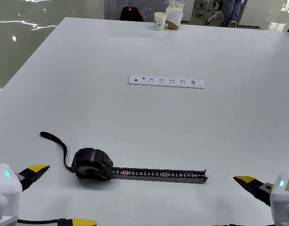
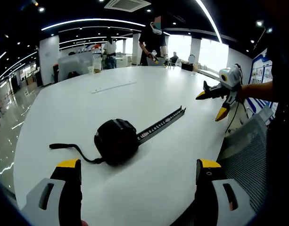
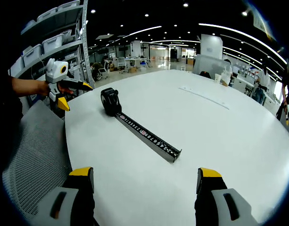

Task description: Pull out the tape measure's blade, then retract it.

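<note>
Left gripper (image 2: 138, 165) was wide open and held nothing, at the near-left edge of the white bench (image 1: 135, 122). Black tape measure (image 1: 91, 163) lay on the bench between the grippers, black wrist strap (image 1: 54, 140) trailing left, marked blade (image 1: 158, 174) extended flat to the right. Right gripper (image 3: 145, 172) was wide open and empty, clear of the blade tip.

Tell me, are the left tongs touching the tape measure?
Apart. The head view shows bare table between the open left tongs and the tape measure.
</note>
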`<state>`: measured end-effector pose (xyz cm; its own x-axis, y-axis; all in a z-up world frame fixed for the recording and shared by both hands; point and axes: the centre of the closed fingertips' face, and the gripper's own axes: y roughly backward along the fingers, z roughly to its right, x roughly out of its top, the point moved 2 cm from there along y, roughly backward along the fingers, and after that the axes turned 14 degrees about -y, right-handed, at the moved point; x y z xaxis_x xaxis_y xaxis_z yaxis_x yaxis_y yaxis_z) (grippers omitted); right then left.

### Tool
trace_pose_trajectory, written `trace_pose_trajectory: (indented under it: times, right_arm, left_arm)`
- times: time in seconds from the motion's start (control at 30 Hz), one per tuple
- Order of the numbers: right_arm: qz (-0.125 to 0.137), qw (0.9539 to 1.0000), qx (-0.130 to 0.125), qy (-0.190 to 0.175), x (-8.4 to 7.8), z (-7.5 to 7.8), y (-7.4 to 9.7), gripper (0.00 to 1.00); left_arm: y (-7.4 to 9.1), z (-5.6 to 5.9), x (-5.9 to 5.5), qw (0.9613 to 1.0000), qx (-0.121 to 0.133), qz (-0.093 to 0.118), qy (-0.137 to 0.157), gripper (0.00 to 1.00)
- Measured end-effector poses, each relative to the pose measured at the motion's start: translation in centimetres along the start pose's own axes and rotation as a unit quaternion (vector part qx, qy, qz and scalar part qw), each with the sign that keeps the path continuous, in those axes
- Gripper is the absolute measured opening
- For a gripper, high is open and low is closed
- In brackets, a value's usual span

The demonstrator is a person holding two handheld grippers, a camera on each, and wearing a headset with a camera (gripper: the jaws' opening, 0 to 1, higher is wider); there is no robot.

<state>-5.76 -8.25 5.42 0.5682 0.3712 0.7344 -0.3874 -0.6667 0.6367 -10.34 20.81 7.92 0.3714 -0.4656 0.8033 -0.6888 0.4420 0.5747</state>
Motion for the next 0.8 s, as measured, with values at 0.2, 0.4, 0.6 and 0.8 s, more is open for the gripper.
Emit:
trace_pose_trajectory:
  times: [0.2,0.4,0.6,0.8]
  right_arm:
    - [0.025,0.9992,-0.020,-0.024,0.4,-0.8,0.1,0.92]
    - [0.027,0.9986,-0.034,-0.029,0.7,-2.1,0.1,0.95]
    - [0.028,0.9982,-0.034,-0.040,1.1,-3.4,0.2,0.95]
    - [0.037,0.9969,-0.040,-0.056,1.6,-4.3,0.4,0.95]
  left_arm:
    - [0.2,0.4,0.3,0.9997,0.018,0.002,0.016,0.99]
    - [0.2,0.9,1.4,0.9990,0.032,0.007,0.032,0.99]
    - [0.4,1.2,1.7,0.9981,0.046,0.012,0.040,0.99]
    - [0.7,1.5,1.6,0.9969,0.063,0.001,0.047,0.99]
